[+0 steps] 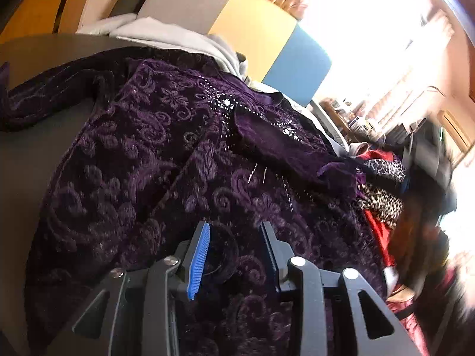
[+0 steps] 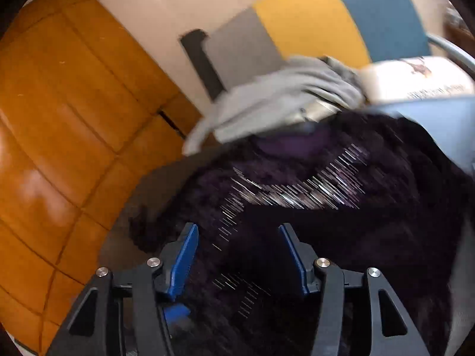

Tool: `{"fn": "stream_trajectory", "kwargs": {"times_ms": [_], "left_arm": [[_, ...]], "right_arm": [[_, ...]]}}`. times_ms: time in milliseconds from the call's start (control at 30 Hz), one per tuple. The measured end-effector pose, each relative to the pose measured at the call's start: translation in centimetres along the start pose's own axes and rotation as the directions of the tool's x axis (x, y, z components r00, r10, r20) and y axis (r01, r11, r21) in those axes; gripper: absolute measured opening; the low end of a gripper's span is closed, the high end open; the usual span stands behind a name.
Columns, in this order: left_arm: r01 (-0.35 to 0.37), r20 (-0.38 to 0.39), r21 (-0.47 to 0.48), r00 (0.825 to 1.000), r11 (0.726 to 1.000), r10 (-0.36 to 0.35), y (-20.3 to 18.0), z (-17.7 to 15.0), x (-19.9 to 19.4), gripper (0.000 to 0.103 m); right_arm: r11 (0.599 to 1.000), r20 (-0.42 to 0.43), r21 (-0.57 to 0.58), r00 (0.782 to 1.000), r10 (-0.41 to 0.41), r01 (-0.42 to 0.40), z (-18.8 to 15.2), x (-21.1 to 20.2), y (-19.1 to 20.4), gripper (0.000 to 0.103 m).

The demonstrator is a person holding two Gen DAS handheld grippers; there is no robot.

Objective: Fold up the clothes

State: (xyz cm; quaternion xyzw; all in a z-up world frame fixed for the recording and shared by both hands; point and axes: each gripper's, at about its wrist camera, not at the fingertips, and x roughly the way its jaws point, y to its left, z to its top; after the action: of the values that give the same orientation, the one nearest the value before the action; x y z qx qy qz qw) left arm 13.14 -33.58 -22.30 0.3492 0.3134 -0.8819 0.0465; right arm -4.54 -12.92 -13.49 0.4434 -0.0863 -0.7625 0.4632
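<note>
A dark purple velvet garment [image 1: 154, 154] with a raised floral pattern and sparkly beads lies spread on a dark grey table [image 1: 20, 160]. My left gripper [image 1: 234, 228] hovers open just over its lower part, blue pads apart, nothing between them. In the right wrist view the same purple garment [image 2: 297, 207] is blurred by motion, its beads streaked. My right gripper [image 2: 239, 231] is open above it, fingers wide apart and empty. Whether either gripper touches the cloth cannot be told.
A grey garment [image 2: 276, 98] lies heaped at the table's far edge, also seen as the grey garment [image 1: 178, 38]. Leopard-print and red clothes [image 1: 380, 195] pile up at the right. Grey, yellow and blue panels [image 1: 255, 26] stand behind. Orange wooden floor [image 2: 59, 118] lies left.
</note>
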Motion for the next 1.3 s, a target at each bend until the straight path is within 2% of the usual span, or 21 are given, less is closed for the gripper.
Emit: {"fn": "stream_trajectory", "kwargs": {"times_ms": [100, 133, 167, 233, 267, 400, 467, 500, 533, 633, 700, 733, 800, 833, 867, 933, 1033, 1067, 1167, 1300], "left_arm": [[0.061, 0.018, -0.02, 0.998, 0.998, -0.06, -0.1, 2.7, -0.2, 0.038], [0.092, 0.008, -0.039, 0.996, 0.995, -0.092, 0.0, 4.0, 0.2, 0.042], [0.105, -0.014, -0.064, 0.994, 0.992, -0.106, 0.3, 5.4, 1.1, 0.044], [0.102, -0.042, -0.085, 0.993, 0.991, -0.106, 0.6, 7.3, 2.7, 0.045], [0.099, -0.056, -0.094, 0.993, 0.991, -0.105, 0.8, 8.3, 3.5, 0.045], [0.05, -0.123, -0.017, 0.991, 0.999, -0.051, -0.1, 10.8, 7.6, 0.046], [0.026, -0.155, 0.025, 0.988, 0.999, -0.022, -0.6, 12.0, 9.7, 0.046], [0.014, -0.17, 0.046, 0.985, 0.999, -0.006, -0.8, 12.6, 10.8, 0.046], [0.017, -0.18, 0.05, 0.984, 0.999, -0.008, -0.9, 12.9, 11.6, 0.046], [0.036, -0.208, 0.057, 0.978, 0.998, -0.023, -1.0, 13.5, 13.6, 0.046], [0.056, -0.226, 0.067, 0.973, 0.996, -0.04, -1.3, 13.7, 14.1, 0.046], [0.04, -0.235, 0.082, 0.972, 0.996, -0.02, -1.6, 13.8, 14.3, 0.043], [-0.018, -0.238, 0.13, 0.97, 0.991, 0.049, -2.4, 13.9, 14.5, 0.018], [-0.048, -0.219, 0.178, 0.972, 0.983, 0.087, -3.1, 14.0, 14.2, 0.003], [-0.046, -0.2, 0.203, 0.976, 0.978, 0.087, -3.8, 14.1, 13.7, 0.004], [-0.01, -0.149, 0.199, 0.988, 0.98, 0.041, -4.7, 15.0, 12.1, 0.004], [0.048, 0.006, 0.124, 0.999, 0.991, -0.05, -4.8, 17.3, 7.7, 0.004], [0.069, 0.073, 0.093, 0.994, 0.993, -0.076, -4.5, 18.0, 5.6, 0.004], [0.102, 0.187, 0.072, 0.976, 0.992, -0.114, -4.3, 19.2, 1.3, 0.004], [0.084, 0.258, 0.103, 0.96, 0.991, -0.108, -4.6, 20.1, -2.5, 0.004]], "right_arm": [[0.995, -0.015, 0.054, 0.996, -0.085, 0.085, -2.3, -0.5, -4.0, 0.058], [0.992, -0.024, 0.09, 0.996, -0.091, 0.093, -3.0, -0.8, -5.4, 0.058], [0.989, -0.026, 0.126, 0.997, -0.074, 0.077, -3.8, -1.2, -6.7, 0.057], [0.991, 0.004, 0.121, 0.999, -0.051, 0.05, -4.5, -1.6, -7.6, 0.057], [0.993, 0.01, 0.107, 0.999, -0.049, 0.047, -4.8, -1.8, -7.6, 0.058], [0.997, 0.02, 0.06, 0.998, -0.054, 0.053, -5.1, -2.2, -7.1, 0.06], [0.997, 0.033, 0.024, 0.997, -0.074, 0.073, -5.2, -2.8, -6.1, 0.066], [0.997, 0.035, -0.008, 0.997, -0.076, 0.076, -5.5, -3.2, -5.5, 0.073], [0.996, 0.036, -0.043, 0.996, -0.076, 0.078, -5.8, -3.6, -4.8, 0.08], [0.992, -0.024, -0.115, 0.998, -0.062, 0.059, -7.2, -3.0, -3.8, 0.087], [0.986, -0.033, -0.154, 0.997, -0.071, 0.065, -8.5, -2.9, -3.7, 0.088], [0.986, -0.03, -0.157, 0.998, -0.057, 0.052, -8.5, -2.8, -3.8, 0.093], [0.987, -0.035, -0.161, 0.999, -0.012, 0.006, -8.4, -2.5, -4.0, 0.103], [0.986, -0.033, -0.164, 0.999, -0.007, 0.001, -8.4, -2.4, -4.1, 0.103], [0.986, -0.03, -0.168, 1.0, -0.005, 0.0, -8.3, -2.3, -4.1, 0.103], [0.985, -0.023, -0.173, 1.0, -0.004, 0.0, -8.5, -2.7, -4.2, 0.103], [0.986, -0.015, -0.165, 1.0, 0.01, -0.012, -8.6, -3.0, -4.4, 0.103], [0.987, -0.014, -0.161, 1.0, 0.016, -0.018, -8.6, -3.0, -4.5, 0.103], [0.988, -0.013, -0.154, 1.0, 0.028, -0.029, -8.5, -3.1, -4.6, 0.103], [0.988, -0.013, -0.152, 0.999, 0.031, -0.032, -8.5, -3.0, -4.6, 0.103]]}}
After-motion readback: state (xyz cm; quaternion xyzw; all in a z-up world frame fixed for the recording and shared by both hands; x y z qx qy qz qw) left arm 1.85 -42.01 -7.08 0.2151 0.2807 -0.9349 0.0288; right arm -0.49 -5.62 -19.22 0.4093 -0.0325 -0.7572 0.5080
